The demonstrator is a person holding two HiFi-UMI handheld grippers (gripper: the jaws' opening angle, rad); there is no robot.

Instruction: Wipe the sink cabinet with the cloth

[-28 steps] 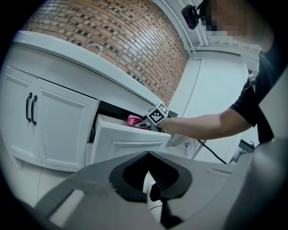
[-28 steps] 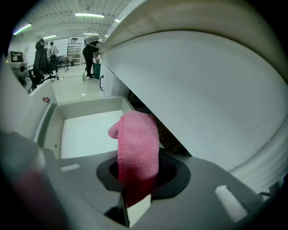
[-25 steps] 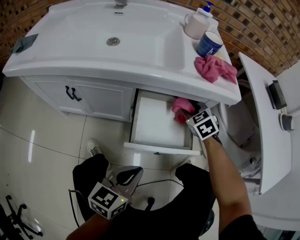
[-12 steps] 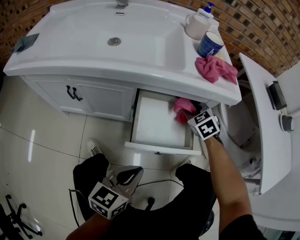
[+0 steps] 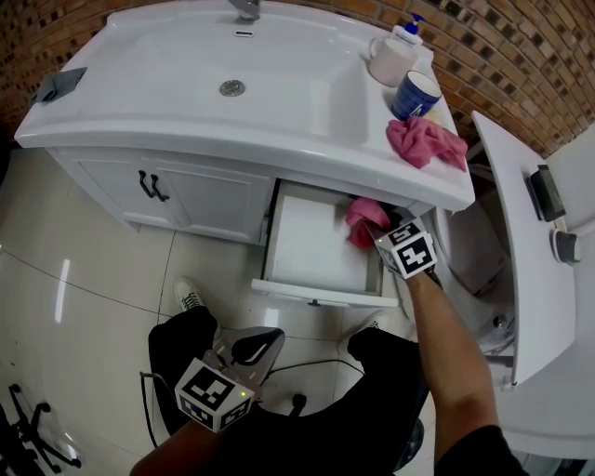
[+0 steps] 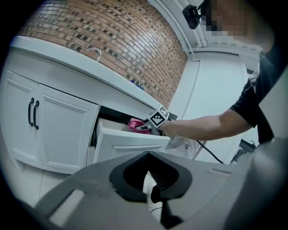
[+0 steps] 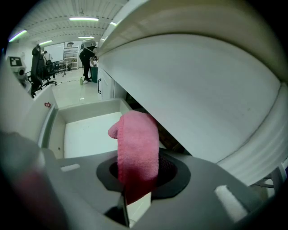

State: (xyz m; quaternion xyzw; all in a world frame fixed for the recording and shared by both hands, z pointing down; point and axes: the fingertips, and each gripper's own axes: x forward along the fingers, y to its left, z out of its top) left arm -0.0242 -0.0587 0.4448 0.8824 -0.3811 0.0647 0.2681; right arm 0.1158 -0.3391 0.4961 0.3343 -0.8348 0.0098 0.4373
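Observation:
The white sink cabinet (image 5: 200,200) has its right drawer (image 5: 316,251) pulled open. My right gripper (image 5: 374,227) reaches into the drawer's back right corner, under the countertop's edge, shut on a pink cloth (image 5: 363,219). In the right gripper view the cloth (image 7: 136,143) stands folded between the jaws, above the white drawer floor (image 7: 87,130). A second pink cloth (image 5: 424,141) lies on the countertop's right end. My left gripper (image 5: 255,346) hangs low over my lap, shut on nothing (image 6: 148,155); its view shows the drawer front (image 6: 130,144) and the right gripper (image 6: 150,126).
A blue cup (image 5: 415,93), a white jug (image 5: 385,58) and a soap bottle (image 5: 409,26) stand right of the basin (image 5: 232,87). A white panel (image 5: 521,232) stands close on the right. Two shut cabinet doors (image 6: 45,126) are left of the drawer. A cable (image 5: 297,364) crosses the tiled floor.
The head view has shifted slightly. The right gripper stays at the drawer's back right corner with the cloth. The left gripper has not moved.

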